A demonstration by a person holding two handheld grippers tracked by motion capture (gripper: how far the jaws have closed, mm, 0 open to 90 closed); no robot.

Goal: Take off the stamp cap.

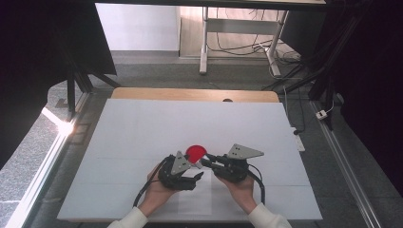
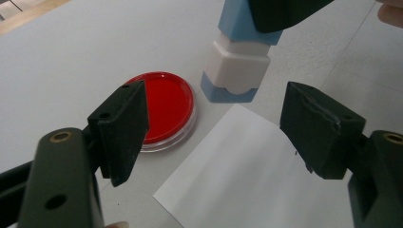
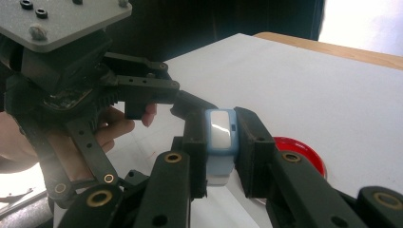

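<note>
Right claw clamps a blue-white stamp above a red dish.

No legible text, label, brand, number or sign appears in any view. The white sheet of paper on the desk is blank apart from a few tiny dark specks near one edge, too small to read. The blue-and-white stamp-like block, the red round dish and the grey plate on the right tongs carry no markings.
</note>
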